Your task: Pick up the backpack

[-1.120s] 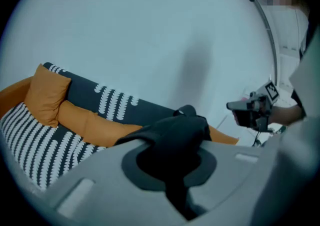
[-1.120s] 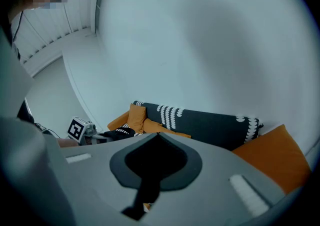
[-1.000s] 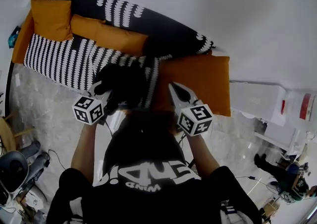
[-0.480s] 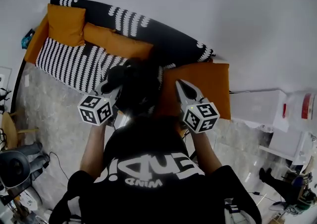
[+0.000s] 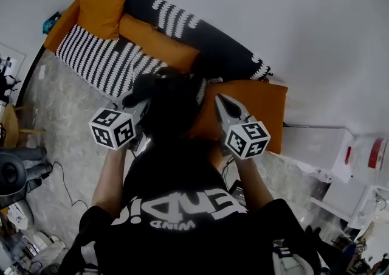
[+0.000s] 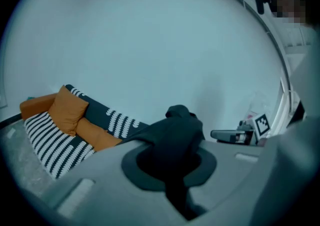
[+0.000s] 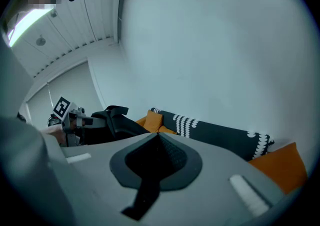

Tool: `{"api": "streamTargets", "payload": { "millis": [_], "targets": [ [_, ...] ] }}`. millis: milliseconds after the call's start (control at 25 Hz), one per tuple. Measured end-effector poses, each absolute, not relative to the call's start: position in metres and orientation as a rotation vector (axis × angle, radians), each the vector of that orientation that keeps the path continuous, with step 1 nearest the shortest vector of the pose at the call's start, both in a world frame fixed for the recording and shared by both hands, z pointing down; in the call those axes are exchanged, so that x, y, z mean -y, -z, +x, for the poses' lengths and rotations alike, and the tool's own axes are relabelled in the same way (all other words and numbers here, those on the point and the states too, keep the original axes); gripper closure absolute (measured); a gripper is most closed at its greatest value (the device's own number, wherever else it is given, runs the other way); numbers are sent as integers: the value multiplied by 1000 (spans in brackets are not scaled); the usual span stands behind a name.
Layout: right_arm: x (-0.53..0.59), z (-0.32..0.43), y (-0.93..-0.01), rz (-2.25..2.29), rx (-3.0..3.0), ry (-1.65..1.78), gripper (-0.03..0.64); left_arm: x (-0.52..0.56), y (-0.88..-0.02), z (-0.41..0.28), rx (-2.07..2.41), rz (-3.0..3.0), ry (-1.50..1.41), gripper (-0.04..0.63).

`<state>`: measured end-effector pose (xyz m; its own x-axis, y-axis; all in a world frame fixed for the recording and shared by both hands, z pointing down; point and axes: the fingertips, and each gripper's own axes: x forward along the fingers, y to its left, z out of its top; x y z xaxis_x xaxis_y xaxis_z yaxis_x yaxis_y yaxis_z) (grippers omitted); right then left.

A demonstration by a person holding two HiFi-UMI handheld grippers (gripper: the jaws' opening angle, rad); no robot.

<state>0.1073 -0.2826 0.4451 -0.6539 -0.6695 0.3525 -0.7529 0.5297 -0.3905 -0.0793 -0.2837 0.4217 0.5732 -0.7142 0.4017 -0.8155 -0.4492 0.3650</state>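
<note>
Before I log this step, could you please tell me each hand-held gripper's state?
Left hand-held gripper: closed on the backpack.
Right hand-held gripper: closed, empty.

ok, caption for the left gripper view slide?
Left gripper shut on the black backpack, held up before the striped sofa with orange cushions.

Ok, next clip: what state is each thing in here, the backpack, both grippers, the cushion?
backpack: hanging from the left gripper, apparently lifted off the sofa.
left gripper: shut on the backpack's black fabric.
right gripper: shut, nothing between its jaws.
corner cushion: propped upright against the sofa back.
</note>
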Motion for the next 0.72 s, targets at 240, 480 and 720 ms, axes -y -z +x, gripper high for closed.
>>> {"api": "streamTargets", "payload": {
  "millis": [240, 480, 720],
  "targets": [
    [257, 89, -448, 1133, 2662, -814, 617, 242, -418, -92, 1242, 2296, -273, 569],
    [221, 61, -446, 1153, 2660, -804, 617, 188, -412, -120, 1233, 2299, -208, 569],
    [142, 21, -434, 1104, 2737, -779, 618, 116, -416, -148, 1184, 2300, -187, 569]
  ]
}}
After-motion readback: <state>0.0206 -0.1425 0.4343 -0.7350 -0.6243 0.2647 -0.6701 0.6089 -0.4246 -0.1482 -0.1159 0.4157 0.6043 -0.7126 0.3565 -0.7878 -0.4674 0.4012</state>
